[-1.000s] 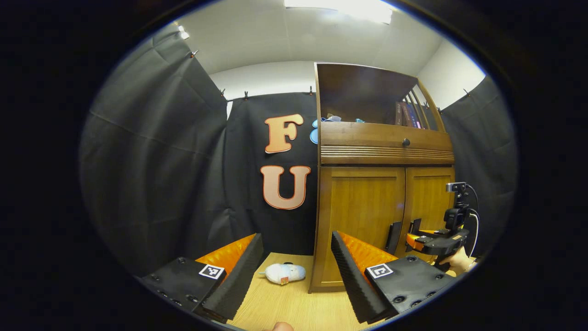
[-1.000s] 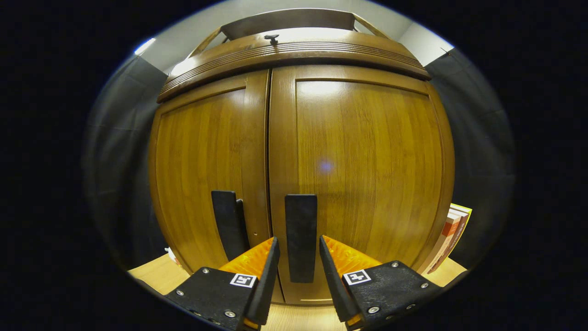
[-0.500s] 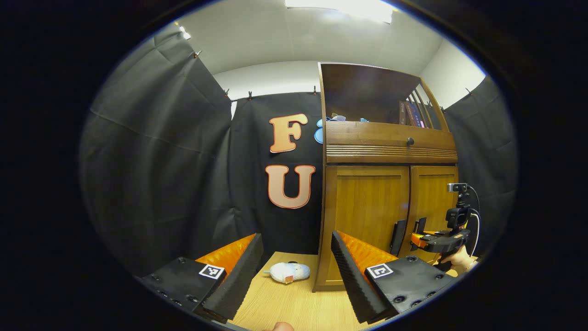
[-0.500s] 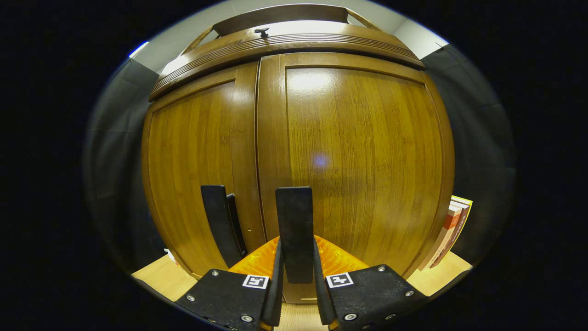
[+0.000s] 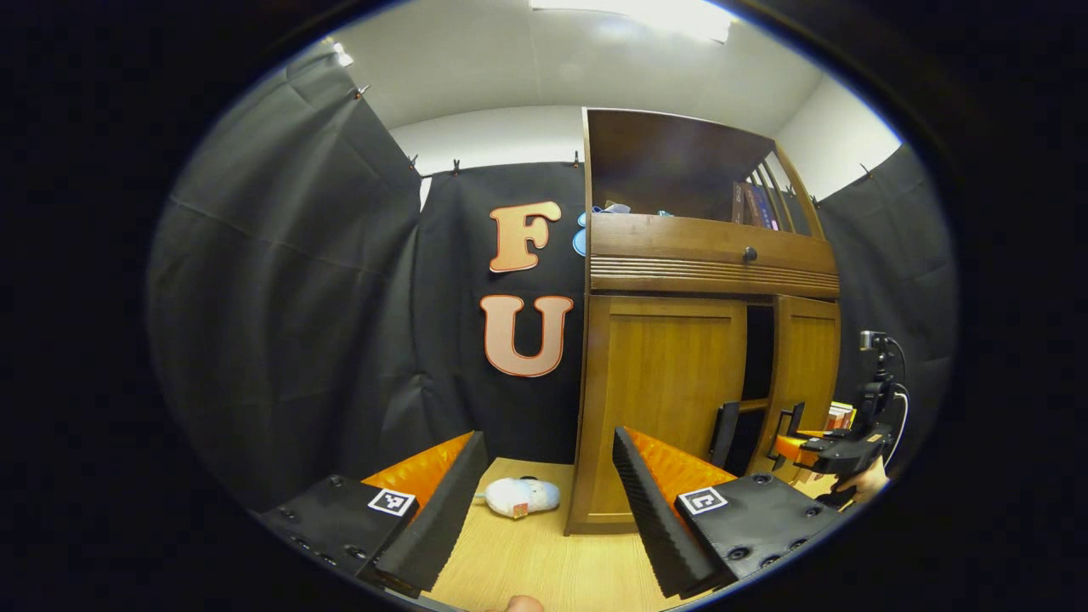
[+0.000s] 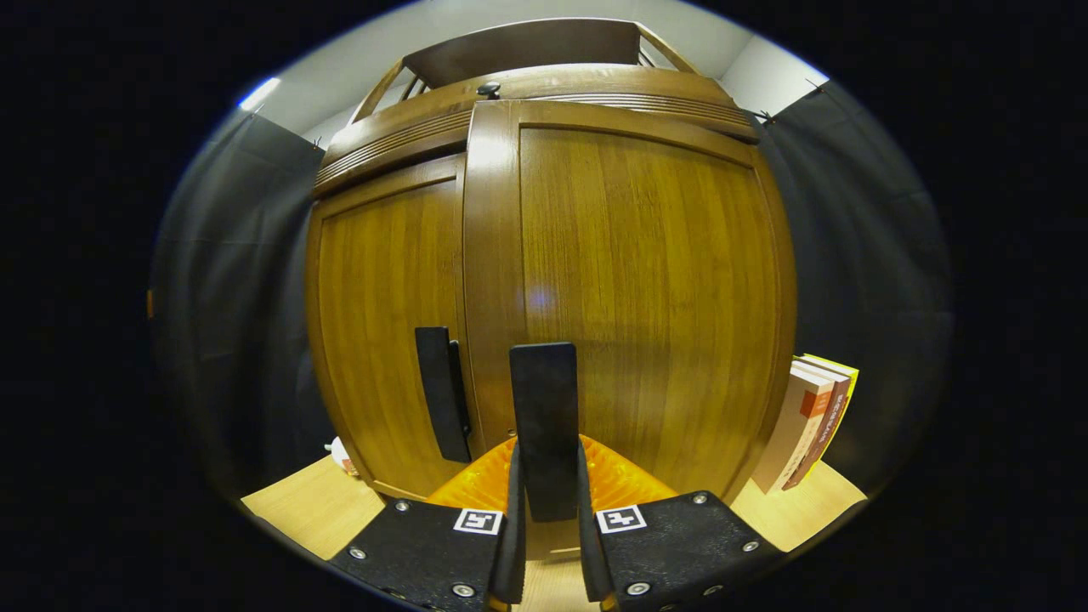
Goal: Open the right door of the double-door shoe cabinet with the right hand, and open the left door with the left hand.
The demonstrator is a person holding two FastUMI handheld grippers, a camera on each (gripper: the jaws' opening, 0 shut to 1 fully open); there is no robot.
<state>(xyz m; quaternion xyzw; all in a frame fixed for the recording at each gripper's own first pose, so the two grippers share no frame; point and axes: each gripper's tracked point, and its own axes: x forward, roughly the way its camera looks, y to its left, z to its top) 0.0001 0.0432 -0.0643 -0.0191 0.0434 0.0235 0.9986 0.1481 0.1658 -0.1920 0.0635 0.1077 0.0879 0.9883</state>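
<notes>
The wooden shoe cabinet stands on the table's right side in the left gripper view. Its left door is closed. The right door is swung partly out, and a dark gap shows between the two. In the right gripper view my right gripper is shut on the right door's black upright handle. The left door's handle hangs free beside it. My left gripper is open, well short of the cabinet and left of the left door's handle, with nothing between its fingers.
A small white plush toy lies on the wooden table by the cabinet's left corner. Several books lean at the cabinet's right side. Black cloth walls close in the booth. A hand holds the right gripper.
My right gripper closed on the right door's handle, then pulled the door out, opening a dark gap beside the left door. My left gripper stayed open and barely moved.
</notes>
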